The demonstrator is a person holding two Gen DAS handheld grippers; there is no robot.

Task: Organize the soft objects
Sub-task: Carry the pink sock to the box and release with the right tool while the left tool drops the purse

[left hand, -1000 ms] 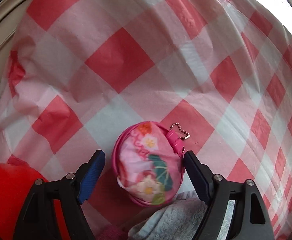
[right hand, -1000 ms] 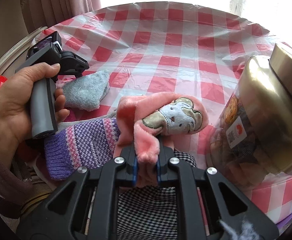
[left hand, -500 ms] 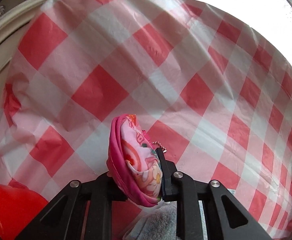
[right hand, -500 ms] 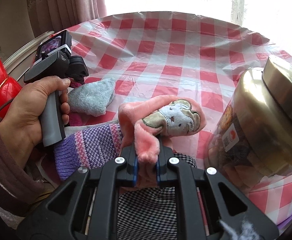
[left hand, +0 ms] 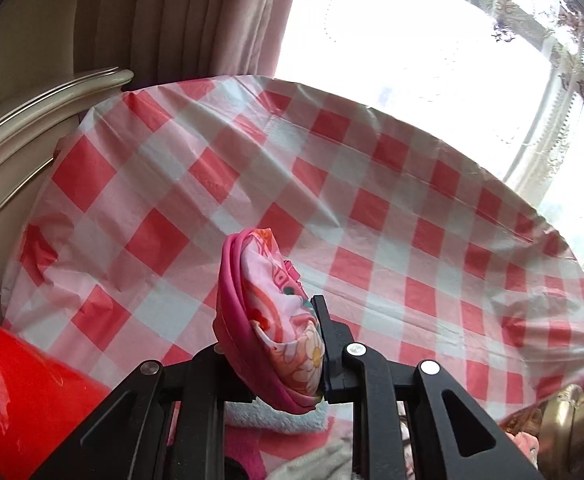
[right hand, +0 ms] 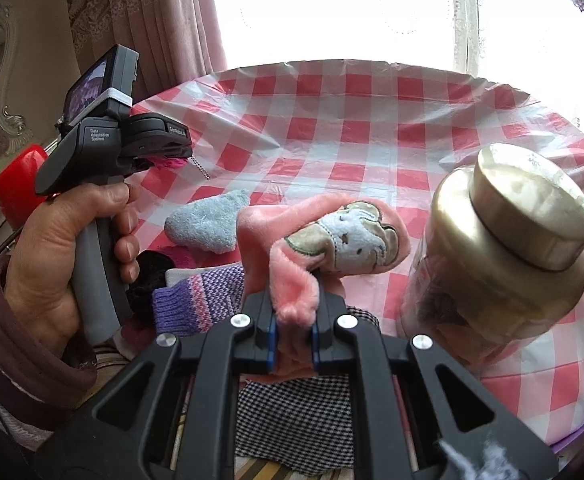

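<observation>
Soft things are mid-sort on the round table with its red-checked cloth (right hand: 372,128). Each pair of tongs has one clamped. The left gripper (left hand: 275,344) is squeezed tight on a small pink floral pouch (left hand: 267,320), folding it nearly in half and holding it clear above the cloth near the table's left edge; from the right wrist view its bead chain dangles free below the jaws. The right gripper (right hand: 294,336) pinches a fold of a pink plush piece with an embroidered face (right hand: 332,236), most of which flops forward over the near edge.

Below them, along the near edge, lie a grey fuzzy sock (right hand: 207,224), a purple knitted sock (right hand: 199,296) and a checked cloth (right hand: 296,412). A gold-lidded jar (right hand: 508,248) stands close on the right.

I'd say both pieces should be carried toward the bare middle of the table and set well apart. The plush hangs loose, so swing it wide of the jar, and lower each piece onto the cloth before letting go.
</observation>
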